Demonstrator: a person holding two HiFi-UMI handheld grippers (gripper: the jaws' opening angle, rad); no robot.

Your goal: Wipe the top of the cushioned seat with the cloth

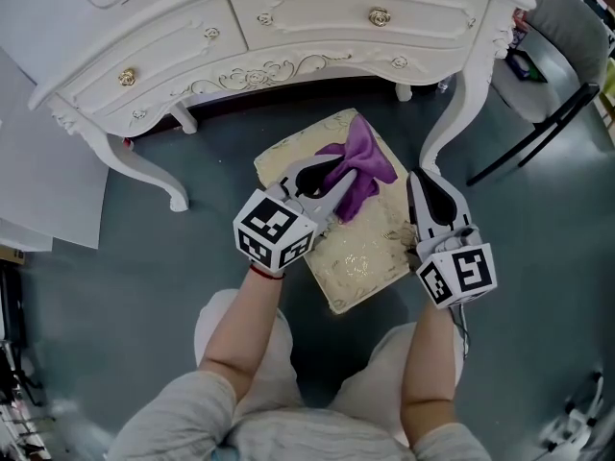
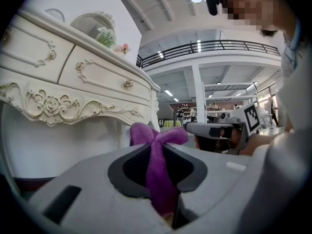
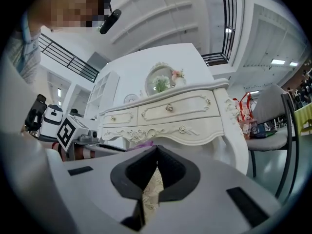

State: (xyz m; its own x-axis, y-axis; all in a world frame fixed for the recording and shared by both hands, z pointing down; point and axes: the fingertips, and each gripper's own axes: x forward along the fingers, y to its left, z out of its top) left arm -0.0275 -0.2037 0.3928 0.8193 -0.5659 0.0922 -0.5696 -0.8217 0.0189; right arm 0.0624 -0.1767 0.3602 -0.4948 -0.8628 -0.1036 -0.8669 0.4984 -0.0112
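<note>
Cloth (image 1: 357, 166) pinched in the left hand-held gripper (image 1: 333, 188) over the cushioned seat (image 1: 363, 262)

Soft, light and floppy, the purple cloth is clamped at its bunched middle, and its free end fans out over the far part of the brocade seat top, in front of the desk (image 1: 288, 27). It should drag easily but may slip on the padding. The right hand-held gripper (image 1: 417, 181), jaws pressed together on nothing, sits by the seat's right edge.

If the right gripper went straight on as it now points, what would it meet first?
Probably the carved lower rail of the white dressing table, left of its curved leg; the right gripper might pass beneath instead.
</note>
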